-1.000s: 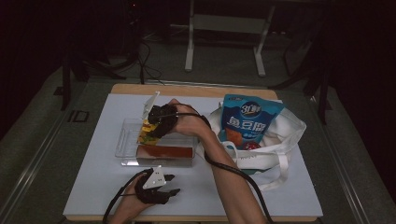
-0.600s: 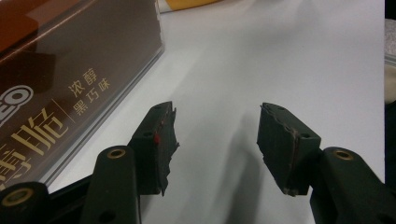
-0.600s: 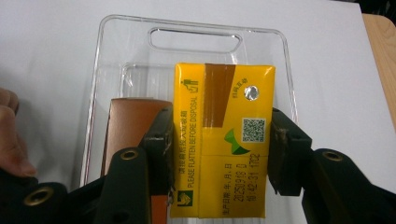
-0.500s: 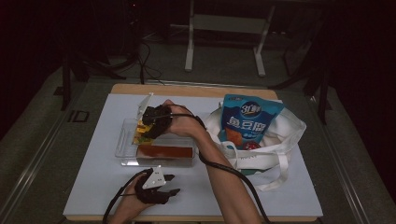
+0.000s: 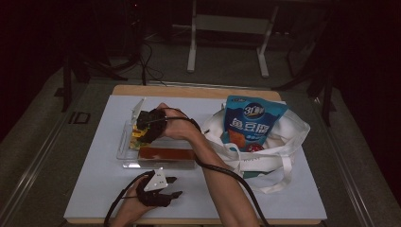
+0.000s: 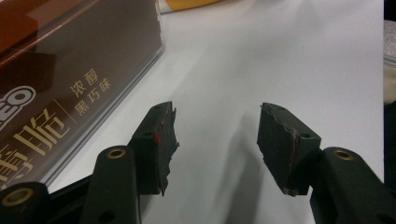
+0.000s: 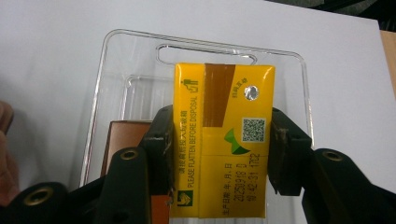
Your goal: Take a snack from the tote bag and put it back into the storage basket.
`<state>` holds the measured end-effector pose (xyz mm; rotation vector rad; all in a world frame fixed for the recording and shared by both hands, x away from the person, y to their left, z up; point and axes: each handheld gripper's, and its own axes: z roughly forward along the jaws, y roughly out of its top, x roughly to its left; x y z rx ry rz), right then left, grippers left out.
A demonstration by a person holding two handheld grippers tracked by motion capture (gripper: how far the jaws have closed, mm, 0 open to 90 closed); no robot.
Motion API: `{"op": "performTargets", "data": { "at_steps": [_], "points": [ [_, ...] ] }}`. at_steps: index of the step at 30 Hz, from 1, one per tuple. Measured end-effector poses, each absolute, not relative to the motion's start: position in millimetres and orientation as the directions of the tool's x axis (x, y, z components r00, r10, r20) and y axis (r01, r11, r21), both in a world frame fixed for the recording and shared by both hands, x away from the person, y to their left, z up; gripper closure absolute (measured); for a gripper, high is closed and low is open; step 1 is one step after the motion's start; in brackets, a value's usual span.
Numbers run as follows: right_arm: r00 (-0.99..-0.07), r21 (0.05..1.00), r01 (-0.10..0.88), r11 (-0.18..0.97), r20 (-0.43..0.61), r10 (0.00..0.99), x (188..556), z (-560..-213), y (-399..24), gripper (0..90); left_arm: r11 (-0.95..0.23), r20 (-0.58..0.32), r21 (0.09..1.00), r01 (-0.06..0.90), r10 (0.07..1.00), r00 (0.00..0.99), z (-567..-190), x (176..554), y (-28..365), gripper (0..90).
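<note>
My right gripper (image 7: 218,154) clamps a yellow drink carton (image 7: 223,140) by its two sides, jaws pressed flat against it, directly above a clear plastic tray (image 7: 105,70) on the white table (image 5: 94,189). A brown box (image 5: 166,155) lies along the tray's near edge. My left gripper (image 6: 215,140) rests on the table just beside that box, jaws spread with nothing between them. A white tote bag (image 5: 283,142) holding a blue snack pouch (image 5: 253,123) sits further to the right.

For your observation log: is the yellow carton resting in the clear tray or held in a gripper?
Held: the right gripper has its pads pressed on both sides of the yellow carton, above the clear tray.
</note>
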<state>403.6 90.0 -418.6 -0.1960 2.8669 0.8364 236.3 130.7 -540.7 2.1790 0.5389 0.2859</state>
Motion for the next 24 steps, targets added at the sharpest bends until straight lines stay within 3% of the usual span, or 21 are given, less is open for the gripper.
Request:
{"op": "performTargets", "data": {
  "at_steps": [24],
  "points": [
    [-0.978,0.491,-0.173,0.854,-0.186,-0.091,397.0,-428.8,113.8,50.8,-0.546,0.014,0.790,0.280,0.472,0.881,-540.8,236.6,130.7,46.2]
  ]
}}
